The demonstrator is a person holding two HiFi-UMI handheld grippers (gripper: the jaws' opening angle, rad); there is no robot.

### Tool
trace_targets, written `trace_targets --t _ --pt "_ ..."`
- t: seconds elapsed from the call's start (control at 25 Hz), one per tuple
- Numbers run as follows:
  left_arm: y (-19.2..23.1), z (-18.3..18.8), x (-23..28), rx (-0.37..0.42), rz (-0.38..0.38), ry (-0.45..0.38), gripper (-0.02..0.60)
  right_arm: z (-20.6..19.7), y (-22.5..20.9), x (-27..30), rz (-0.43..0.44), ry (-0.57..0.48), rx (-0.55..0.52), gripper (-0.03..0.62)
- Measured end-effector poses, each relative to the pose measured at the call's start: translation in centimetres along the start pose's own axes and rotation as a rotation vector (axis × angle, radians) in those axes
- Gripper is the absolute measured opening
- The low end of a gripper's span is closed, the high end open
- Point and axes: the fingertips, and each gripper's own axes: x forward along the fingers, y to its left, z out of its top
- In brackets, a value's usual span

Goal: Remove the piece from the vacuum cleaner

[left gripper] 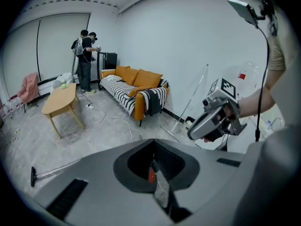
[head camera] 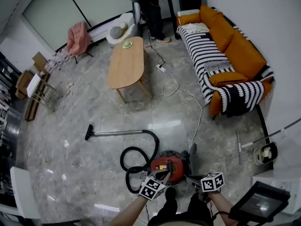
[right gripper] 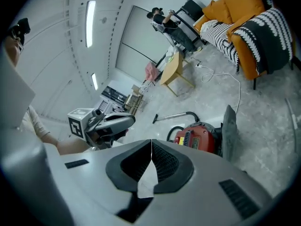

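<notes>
The red vacuum cleaner [head camera: 169, 166] sits on the marble floor just in front of me. Its black hose [head camera: 136, 154] loops left to a metal wand [head camera: 117, 133] ending in a floor head [head camera: 88, 133]. A grey flat piece [head camera: 193, 152] stands against its right side, also the grey flat piece [right gripper: 229, 133] beside the vacuum cleaner [right gripper: 200, 138]. My left gripper [head camera: 165, 172] hovers over the vacuum's near side, shut and empty. My right gripper [head camera: 189, 177] is just right of it, shut, holding nothing. The left gripper [left gripper: 153, 142] and right gripper [right gripper: 151, 142] show their jaws together.
A white cable [head camera: 197, 117] runs from the vacuum to a power strip [head camera: 161, 67]. An oval wooden table [head camera: 126, 62] and an orange sofa [head camera: 225, 55] stand farther off. People [head camera: 150, 8] stand at the back. A light panel [head camera: 261, 199] and a bucket [head camera: 265, 152] are at my right.
</notes>
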Motion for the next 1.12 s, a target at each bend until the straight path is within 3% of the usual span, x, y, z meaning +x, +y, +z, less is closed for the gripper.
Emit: trace_targets --t 0.2,0.4,0.76,0.92,1.12 --pt "0.9 -1.7 2.9 0.018 0.017 0.012 0.003 -0.9 -3.8 1.9 -0.048 0.037 -0.021 0.003" --pt "1.2 -4.7 5.6 -0.019 0.015 0.061 0.003 -1.8 -7.0 3.0 -0.089 0.069 0.001 0.003" --pt "0.7 -6.7 8.8 0.009 0.017 0.117 0.003 -1.5 -7.4 4.4 -0.098 0.085 -0.072 0.003" --pt "0.5 -8.0 10.1 0.015 0.023 0.138 0.003 -2.6 -8.6 4.5 -0.114 0.098 -0.055 0.003" --pt "0.2 -10.3 11.9 0.02 0.045 0.148 0.005 -4.8 -12.0 4.4 -0.192 0.121 -0.075 0.003"
